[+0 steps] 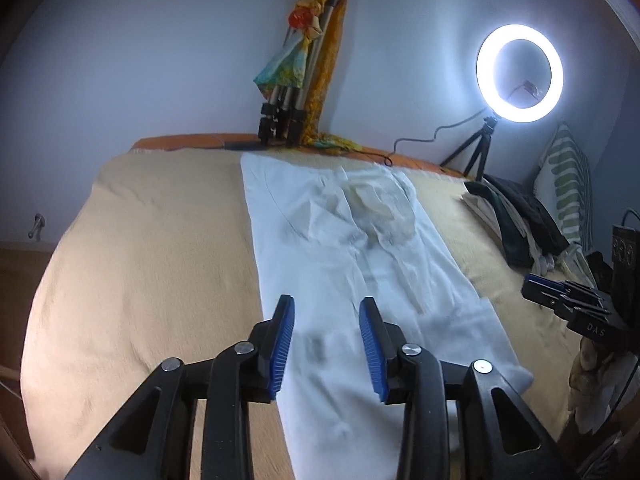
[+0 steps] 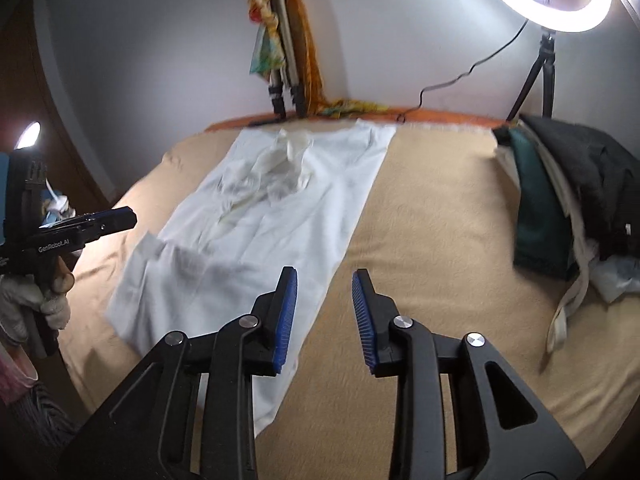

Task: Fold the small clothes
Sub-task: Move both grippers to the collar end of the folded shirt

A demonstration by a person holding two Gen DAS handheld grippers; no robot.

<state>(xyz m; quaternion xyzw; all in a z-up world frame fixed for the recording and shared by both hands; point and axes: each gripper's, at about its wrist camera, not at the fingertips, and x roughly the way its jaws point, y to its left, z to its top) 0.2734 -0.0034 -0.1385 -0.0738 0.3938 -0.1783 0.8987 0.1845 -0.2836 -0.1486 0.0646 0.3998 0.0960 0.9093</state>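
Your left gripper (image 1: 327, 344) hangs tilted down over the near end of the long white cotton garment (image 1: 344, 264), jaws parted with only air between the ribbed blue pads (image 1: 283, 344); your right gripper (image 2: 325, 316) is angled down likewise, open and empty, at the garment's right edge. Your gloved left hand (image 2: 24, 304) is cut off by the frame, and the garment's dark print is too blurred to read. The garment lies flat lengthwise on the beige woollen blanket (image 2: 432, 216), with a crumpled patch towards the far end.
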